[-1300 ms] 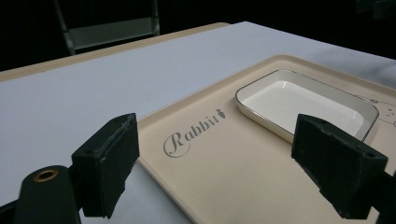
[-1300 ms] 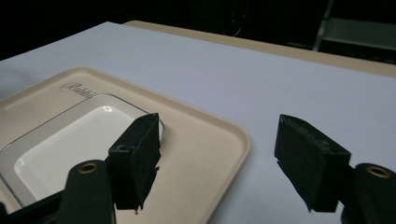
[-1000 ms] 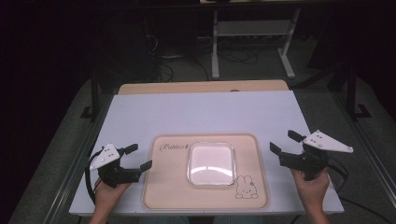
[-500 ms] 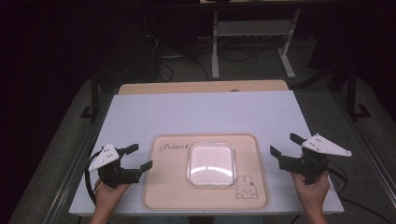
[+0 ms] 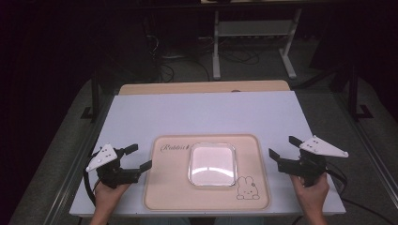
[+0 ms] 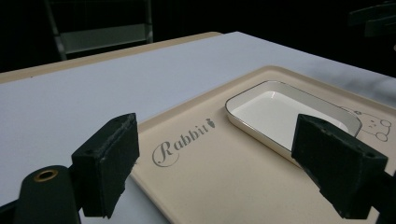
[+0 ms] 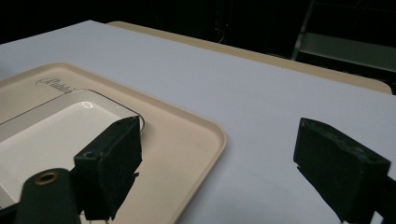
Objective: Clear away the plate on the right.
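Observation:
A beige tray with "Rabbit" lettering and a rabbit drawing lies at the table's near middle. A white square dish rests empty in the tray's centre. My left gripper hovers just off the tray's left edge, open with nothing between its jaws. My right gripper is held off the tray's right edge, also open and empty. The left gripper view has the tray and dish ahead between the fingers. In the right gripper view the dish sits left, on the tray.
The pale table top stretches bare beyond the tray, with a wooden strip along its far edge. Past it, a metal stand and cables lie on the dark floor.
The right gripper has dropped slightly toward the near edge of the table. The left gripper, tray and dish stay put.

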Tool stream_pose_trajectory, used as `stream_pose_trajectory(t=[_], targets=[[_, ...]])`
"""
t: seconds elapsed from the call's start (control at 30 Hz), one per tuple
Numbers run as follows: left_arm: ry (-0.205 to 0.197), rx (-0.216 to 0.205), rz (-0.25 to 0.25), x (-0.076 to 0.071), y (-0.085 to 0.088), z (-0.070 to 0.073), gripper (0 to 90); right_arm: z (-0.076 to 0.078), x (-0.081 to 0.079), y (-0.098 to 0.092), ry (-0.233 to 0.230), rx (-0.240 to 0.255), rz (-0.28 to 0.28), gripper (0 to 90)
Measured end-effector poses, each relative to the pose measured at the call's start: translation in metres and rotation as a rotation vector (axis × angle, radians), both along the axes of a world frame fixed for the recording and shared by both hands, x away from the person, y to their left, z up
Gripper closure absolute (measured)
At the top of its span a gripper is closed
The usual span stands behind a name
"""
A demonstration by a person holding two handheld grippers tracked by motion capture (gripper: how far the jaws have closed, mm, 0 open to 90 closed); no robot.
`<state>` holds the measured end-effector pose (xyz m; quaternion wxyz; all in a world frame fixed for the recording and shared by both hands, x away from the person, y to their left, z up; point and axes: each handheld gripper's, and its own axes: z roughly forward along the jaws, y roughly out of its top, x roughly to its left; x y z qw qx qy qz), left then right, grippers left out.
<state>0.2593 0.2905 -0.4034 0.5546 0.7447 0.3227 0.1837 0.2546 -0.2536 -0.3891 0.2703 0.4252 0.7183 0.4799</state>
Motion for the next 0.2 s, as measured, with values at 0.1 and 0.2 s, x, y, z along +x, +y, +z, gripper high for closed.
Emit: stream_pose_trajectory(t=[0.1, 0.2], targets=[[0.000, 0.000, -0.002, 0.0006, -0.0003, -0.0002, 14.6, -0.0005, 0.0004, 0.0010, 0.006, 0.002, 0.003, 14.7], [0.001, 0.004, -0.004, 0.0010, -0.0003, -0.0004, 14.6, -0.0004, 0.0005, 0.0010, 0.008, 0.005, 0.003, 14.9]])
